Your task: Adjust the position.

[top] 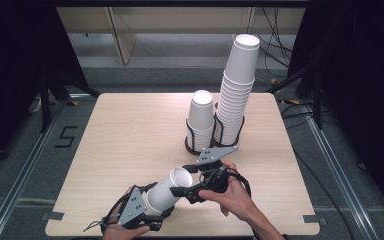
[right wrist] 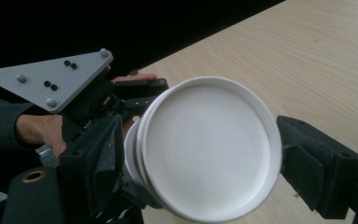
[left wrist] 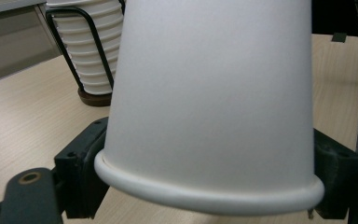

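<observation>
Close by, the left hand-held gripper [top: 152,202] squeezes the rim end of some nested paper cups [top: 166,192]. They lie sideways above the table [top: 130,140], bottom pointing at the right hand-held gripper [top: 180,192], which clamps that end. Farther back stand two cup stacks [top: 236,90].

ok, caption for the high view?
Both grippers hold nested paper cups sideways above the table, near two racked cup stacks.

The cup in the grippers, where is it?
In the high view the cup lies sideways above the table's near edge, between the left hand-held gripper and the right hand-held gripper, in front of the cup stacks.
</observation>
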Available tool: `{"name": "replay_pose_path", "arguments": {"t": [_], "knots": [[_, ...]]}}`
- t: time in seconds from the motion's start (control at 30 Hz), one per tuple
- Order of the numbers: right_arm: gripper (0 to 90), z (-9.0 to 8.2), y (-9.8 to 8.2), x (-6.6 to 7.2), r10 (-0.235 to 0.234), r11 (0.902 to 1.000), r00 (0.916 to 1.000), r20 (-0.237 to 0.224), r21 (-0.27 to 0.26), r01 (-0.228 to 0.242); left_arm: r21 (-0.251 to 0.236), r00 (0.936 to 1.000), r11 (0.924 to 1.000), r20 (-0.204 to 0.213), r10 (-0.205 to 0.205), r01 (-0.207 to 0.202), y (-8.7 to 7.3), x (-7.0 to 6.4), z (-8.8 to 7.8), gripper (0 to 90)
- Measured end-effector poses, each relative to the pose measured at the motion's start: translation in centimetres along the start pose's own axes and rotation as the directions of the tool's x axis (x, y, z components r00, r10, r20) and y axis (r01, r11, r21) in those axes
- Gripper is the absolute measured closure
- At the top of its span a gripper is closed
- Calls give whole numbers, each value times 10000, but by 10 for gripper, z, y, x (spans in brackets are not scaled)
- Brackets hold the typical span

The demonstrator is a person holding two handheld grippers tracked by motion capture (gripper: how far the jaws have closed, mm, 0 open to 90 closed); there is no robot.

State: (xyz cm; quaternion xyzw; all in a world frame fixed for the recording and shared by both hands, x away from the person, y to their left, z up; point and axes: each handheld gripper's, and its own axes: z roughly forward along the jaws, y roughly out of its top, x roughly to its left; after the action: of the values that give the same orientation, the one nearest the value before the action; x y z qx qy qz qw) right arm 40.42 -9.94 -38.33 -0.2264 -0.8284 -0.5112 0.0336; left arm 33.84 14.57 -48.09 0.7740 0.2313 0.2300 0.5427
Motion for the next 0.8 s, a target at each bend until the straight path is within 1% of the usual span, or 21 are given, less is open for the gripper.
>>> {"name": "replay_pose_path", "arguments": {"t": [0.03, 0.07, 0.1, 0.13, 0.17, 0.23, 0.3, 0.33, 0.37, 0.43, 0.57, 0.6, 0.63, 0.7, 0.73, 0.8], "knots": [[189, -1, 0, -1, -111, 9999, 9999, 29, 69, 111, 21, 10000, 10000, -10, 33, -33, 0, 0, 0, 172], [189, -1, 0, -1, -111, 9999, 9999, 29, 69, 111, 43, 10000, 10000, 4, 74, -74, 0, 0, 0, 172], [199, -2, 0, -1, 183, 9998, 9998, -42, 126, -183, 118, 9999, 9999, 20, 112, -113, 0, 0, 0, 175], [203, -2, -1, -2, 155, 9998, 9999, -39, 156, -155, 140, 9999, 9999, 42, 94, -94, 0, 0, 0, 176], [206, -1, -1, -4, -3, 9999, 10000, -99, 126, 5, 199, 9999, 9997, 67, 119, -120, 0, 0, 0, 178], [207, -1, -2, -5, 130, 9997, 9999, -104, 228, -127, 246, 9998, 9995, 67, 190, -191, 1, 0, 0, 180], [207, -1, -2, -6, 142, 9996, 9999, -93, 248, -139, 276, 9998, 9994, 68, 186, -188, 1, 0, 0, 183], [207, -1, -3, -7, 185, 9997, 9998, -32, 189, -184, 361, 9997, 9991, 72, 222, -224, 1, 1, -1, 183], [204, -1, -4, -8, 191, 9993, 9998, -20, 316, -190, 496, 9997, 9985, 56, 250, -252, 1, 1, -1, 185], [204, -1, -4, -10, 150, 9993, 9999, 31, 335, -151, 417, 9998, 9989, 70, 196, -198, 0, 2, 0, 186], [200, -1, -5, -12, 240, 9990, 9997, -7, 386, -239, 467, 9997, 9987, 109, 222, -227, 1, 2, 0, 188], [198, -1, -5, -13, 327, 9987, 9994, -122, 386, -322, 573, 9995, 9979, 93, 311, -316, 1, 2, -1, 190], [198, -1, -6, -14, 347, 9985, 9994, -78, 415, -344, 644, 9992, 9971, 92, 401, -406, 2, 2, -2, 191], [195, -1, -6, -13, 350, 9984, 9994, -51, 450, -348, 644, 9991, 9971, 126, 397, -404, 2, 2, -2, 194], [194, -1, -5, -14, 255, 9989, 9997, -50, 403, -252, 681, 9990, 9967, 158, 427, -436, 2, 1, -2, 195], [192, -2, -5, -13, 226, 9987, 9997, -33, 461, -225, 668, 9987, 9965, 123, 489, -496, 2, 1, -2, 197]]}}
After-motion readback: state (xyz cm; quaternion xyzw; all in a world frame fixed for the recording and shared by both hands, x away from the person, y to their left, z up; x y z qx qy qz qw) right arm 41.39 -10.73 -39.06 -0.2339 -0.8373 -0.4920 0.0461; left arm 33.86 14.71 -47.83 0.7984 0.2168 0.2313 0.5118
